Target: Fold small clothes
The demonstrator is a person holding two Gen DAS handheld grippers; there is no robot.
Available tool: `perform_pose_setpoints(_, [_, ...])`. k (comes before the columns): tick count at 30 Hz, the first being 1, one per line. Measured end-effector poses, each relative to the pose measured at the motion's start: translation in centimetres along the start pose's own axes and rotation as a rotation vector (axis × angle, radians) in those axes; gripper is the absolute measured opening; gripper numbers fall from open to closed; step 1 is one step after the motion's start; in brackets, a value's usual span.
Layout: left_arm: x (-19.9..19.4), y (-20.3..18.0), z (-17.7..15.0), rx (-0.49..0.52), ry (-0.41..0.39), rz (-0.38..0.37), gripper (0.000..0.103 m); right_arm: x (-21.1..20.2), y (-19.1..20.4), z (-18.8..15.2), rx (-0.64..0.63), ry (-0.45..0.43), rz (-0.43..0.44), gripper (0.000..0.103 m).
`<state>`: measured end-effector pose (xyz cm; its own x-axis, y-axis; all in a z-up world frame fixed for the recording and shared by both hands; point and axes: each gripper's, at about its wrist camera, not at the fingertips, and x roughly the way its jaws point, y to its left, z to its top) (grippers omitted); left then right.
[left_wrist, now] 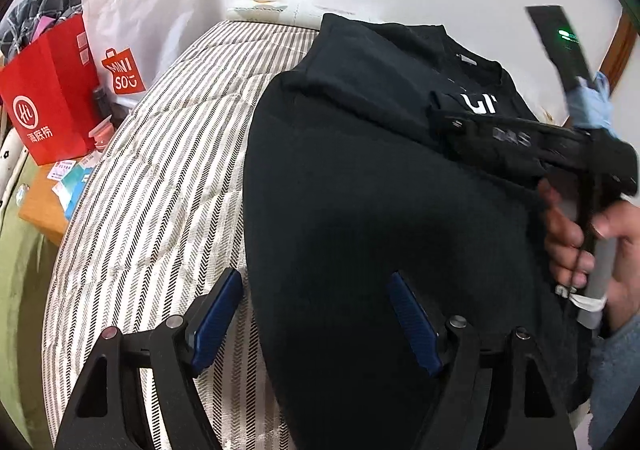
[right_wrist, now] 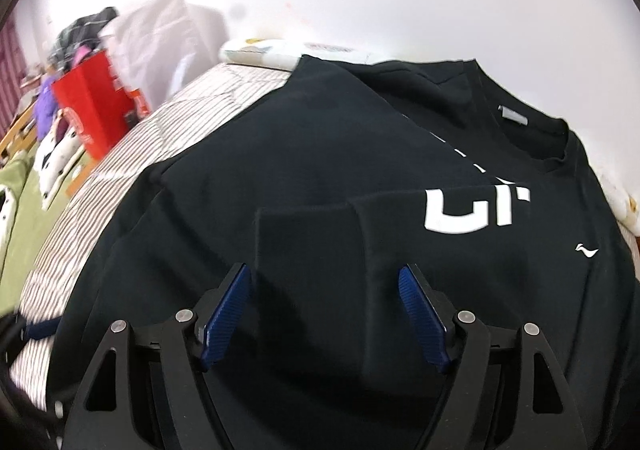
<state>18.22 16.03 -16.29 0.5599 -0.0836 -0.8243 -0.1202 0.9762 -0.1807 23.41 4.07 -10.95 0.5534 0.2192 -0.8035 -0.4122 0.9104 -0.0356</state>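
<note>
Black T-shirt (right_wrist: 320, 210) lies flat on the striped bed (left_wrist: 160, 170), neck away from me, long axis running straight ahead from both tongs. Its left side is already folded in, sleeve lying across the chest.

Left tongs (left_wrist: 316, 314): released, jaws wide, nothing held. They straddle the shirt's left edge, one pad over the bed cover, the other over black cloth.

Right tongs (right_wrist: 324, 310): released, spread over the folded sleeve end, just above the cloth; contact not clear. In the left view they reach in across the chest from the right.

I judge the unfolded right side is next, and my right tongs are nearer to it.

Writing: white chest print, partly covered, reads roughly "UT"; small white swoosh logo (right_wrist: 587, 251); grey neck label (right_wrist: 513, 116), illegible. Red bag (left_wrist: 48, 98) in Chinese, "海底捞"; white bag (left_wrist: 140, 18) "MINISO".
</note>
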Motion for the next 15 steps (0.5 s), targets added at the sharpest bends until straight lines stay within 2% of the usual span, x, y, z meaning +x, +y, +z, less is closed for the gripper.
perform_pose_setpoints(1, [0.0, -0.1, -0.1, -0.001, -0.001, 0.002, 0.075, 0.5, 0.0, 0.3, 0.01, 0.002, 0.005, 0.075])
perform_pose_setpoints(3, [0.1, -0.2, -0.1, 0.006, -0.005, 0.014, 0.075, 1.4, 0.1, 0.6, 0.018, 0.012, 0.001, 0.064])
perform_pose_setpoints(4, [0.2, -0.4, -0.2, 0.01, -0.006, 0.021, 0.075, 1.7, 0.0, 0.7, 0.016, 0.019, -0.001, 0.057])
perform_pose_setpoints(6, [0.3, -0.7, -0.3, 0.028, -0.01, 0.039, 0.075, 1.5, -0.5, 0.7, 0.008, 0.009, 0.006, 0.035])
perform_pose_setpoints(7, [0.3, -0.9, -0.3, 0.037, -0.012, 0.047, 0.075, 0.8, -1.3, 0.7, 0.015, 0.003, 0.033, 0.02])
perform_pose_setpoints(8, [0.3, -1.0, -0.4, 0.047, -0.015, 0.057, 0.075, 0.1, -2.1, 0.9, 0.031, -0.002, 0.051, 0.016])
perform_pose_setpoints(10, [0.4, -1.3, -0.5, 0.062, -0.02, 0.077, 0.075, -1.9, -3.9, 1.0, 0.063, -0.046, 0.048, 0.015])
perform_pose_setpoints(12, [0.6, -1.7, -0.6, 0.07, -0.023, 0.093, 0.075, -4.3, -6.4, 1.2, 0.08, -0.103, 0.004, 0.014])
perform_pose_setpoints(15, [0.5, -1.6, -0.6, 0.064, -0.024, 0.095, 0.075, -7.1, -11.6, 1.0, 0.153, -0.15, -0.042, 0.014])
